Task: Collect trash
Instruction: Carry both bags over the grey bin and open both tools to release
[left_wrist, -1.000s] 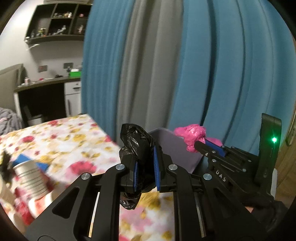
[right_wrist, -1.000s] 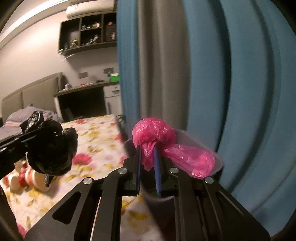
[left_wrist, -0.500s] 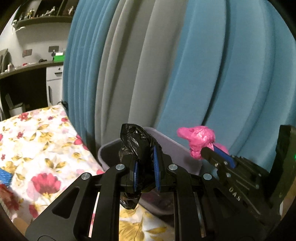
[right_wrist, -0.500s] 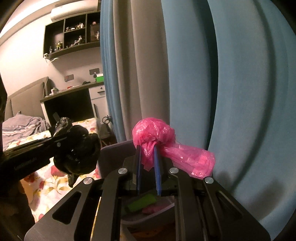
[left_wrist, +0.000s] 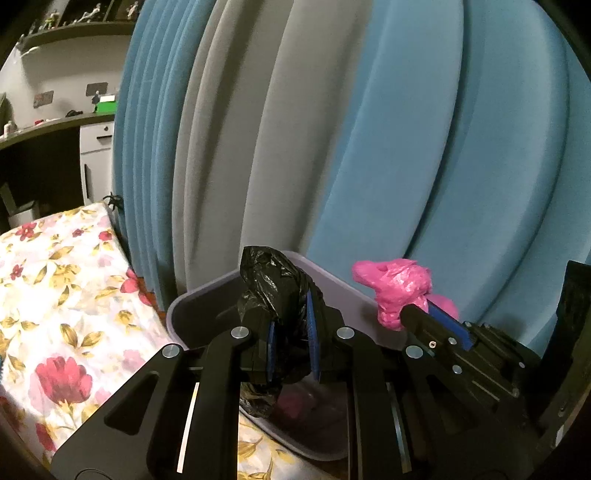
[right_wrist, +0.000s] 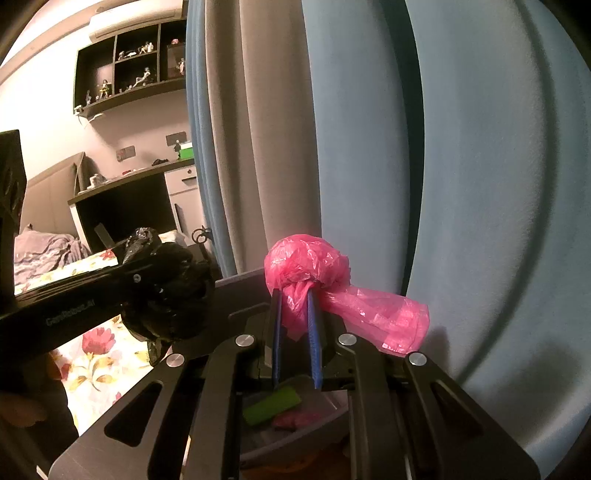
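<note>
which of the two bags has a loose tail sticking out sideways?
The pink bag in the right gripper: its tail trails right. The black bag in the left gripper is one tight wad.

Glossy crinkled black plastic bag (left_wrist: 275, 291), thin pink plastic bag (right_wrist: 314, 273), seemingly smooth matt plastic bin (left_wrist: 192, 306), velvety curtain (left_wrist: 424, 147).

the left gripper (left_wrist: 290, 325) has its blue pads pressed on a black plastic bag (left_wrist: 275, 291). the right gripper (right_wrist: 295, 314), just beside it on the right, pinches a pink plastic bag (right_wrist: 306, 266).
</note>
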